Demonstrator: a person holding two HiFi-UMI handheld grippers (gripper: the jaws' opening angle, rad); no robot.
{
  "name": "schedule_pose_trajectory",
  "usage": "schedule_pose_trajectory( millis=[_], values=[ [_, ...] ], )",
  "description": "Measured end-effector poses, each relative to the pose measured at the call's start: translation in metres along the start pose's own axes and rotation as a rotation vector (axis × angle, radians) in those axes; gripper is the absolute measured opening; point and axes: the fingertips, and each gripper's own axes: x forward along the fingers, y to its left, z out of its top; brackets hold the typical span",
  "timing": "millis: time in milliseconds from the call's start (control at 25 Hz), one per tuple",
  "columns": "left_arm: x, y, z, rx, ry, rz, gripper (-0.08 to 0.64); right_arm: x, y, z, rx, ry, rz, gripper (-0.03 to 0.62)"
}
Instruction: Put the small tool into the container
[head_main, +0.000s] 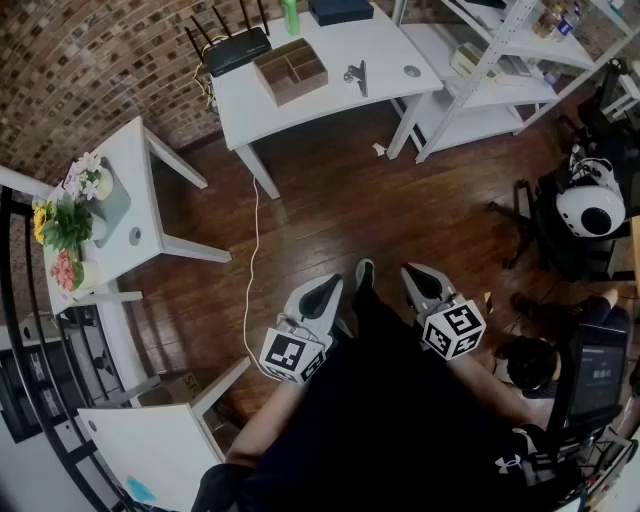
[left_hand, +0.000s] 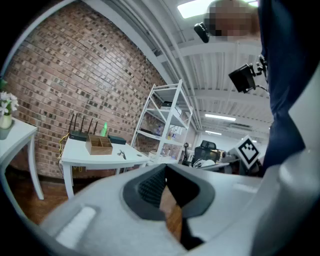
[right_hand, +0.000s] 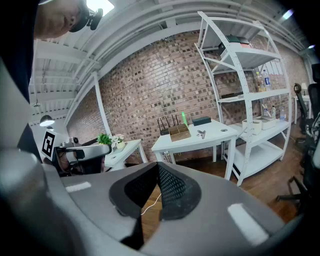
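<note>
1. Although the task is set, no part of it is seen to be done: the small tool (head_main: 357, 75) lies on the white table (head_main: 320, 108), outside the wooden container (head_main: 290, 70) and just beside it, on the side toward the shelving rack (head_main: 500, 70).
2. The left gripper (head_main: 325, 292) is held low in front of the person, above the wooden floor and well apart from the table. Its jaws are pressed together and nothing is held between them.
3. The right gripper (head_main: 422, 282) is held in the same way near it, with the jaws also closed on nothing.
4. It is judged that the whole task is left: the table must be approached, the tool must be grasped by one gripper, carried over the container and released into it.
5. The tool is seen as a small grey metallic thing lying flat. It may be a clip or small pliers, but it is too small for this to be told.
6. The container is an open brown box divided into compartments, and nothing is made out inside them. A black router (head_main: 232, 50) and a green bottle (head_main: 290, 15) are placed behind it.
</note>
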Motion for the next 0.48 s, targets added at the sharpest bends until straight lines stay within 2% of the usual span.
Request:
schedule_pose_trajectory(
  millis=[240,480],
  values=[
    [0.035,0.042,0.025,0.029,0.045,0.071,0.000,0.069,-0.028,0.047,0.009,-0.040,0.090,0.010],
    [0.091,0.080,0.072,0.114,0.035,0.125,0.000,0.125,-0.068,0.113,0.004,-0.112,0.160,0.011]
  ],
)
